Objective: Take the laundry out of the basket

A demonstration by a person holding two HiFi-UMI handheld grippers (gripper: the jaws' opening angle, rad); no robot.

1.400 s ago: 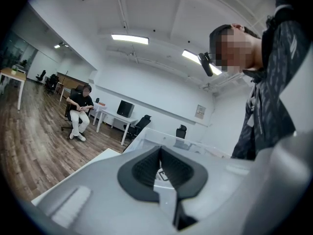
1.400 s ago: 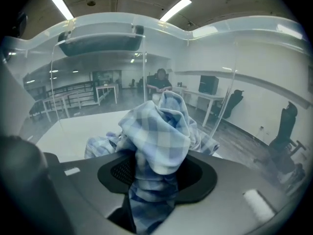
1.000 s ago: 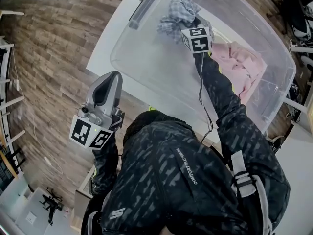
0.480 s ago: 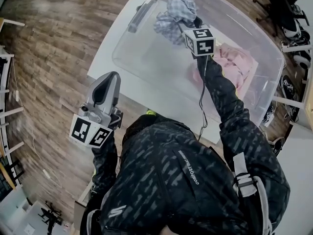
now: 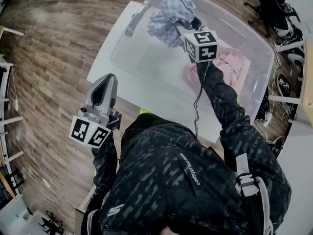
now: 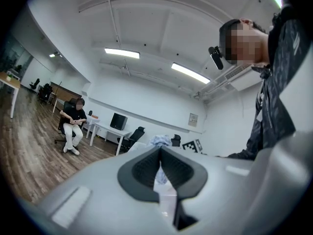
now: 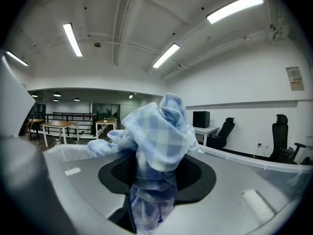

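Pinching a blue checked cloth (image 5: pixel 171 13) between its pads, the right tool (image 5: pixel 190 27) is held high over the clear basket (image 5: pixel 142 58), which stands on the white table (image 5: pixel 102 62). In the right gripper view the cloth (image 7: pixel 159 136) is seen bunched above and below the jaws of that tool (image 7: pixel 156 173), which are kept part-way apart by the thick fold caught between them. How much of the cloth hangs beneath, and whether its lowest end is clear of the basket's rim, cannot be told from these views. The left tool (image 5: pixel 108 82) is held level off to the side, beside the table and over the wooden floor; in the left gripper view its jaws (image 6: pixel 160 155) are shown pressed together with nothing between them. The task is judged to be under way but far from done: one piece is gripped and raised, yet it is above the basket and has not been set down outside it. A heap of pink laundry (image 5: pixel 230 62) is left lying at the basket's other end, untouched, and would have to be taken out afterwards.
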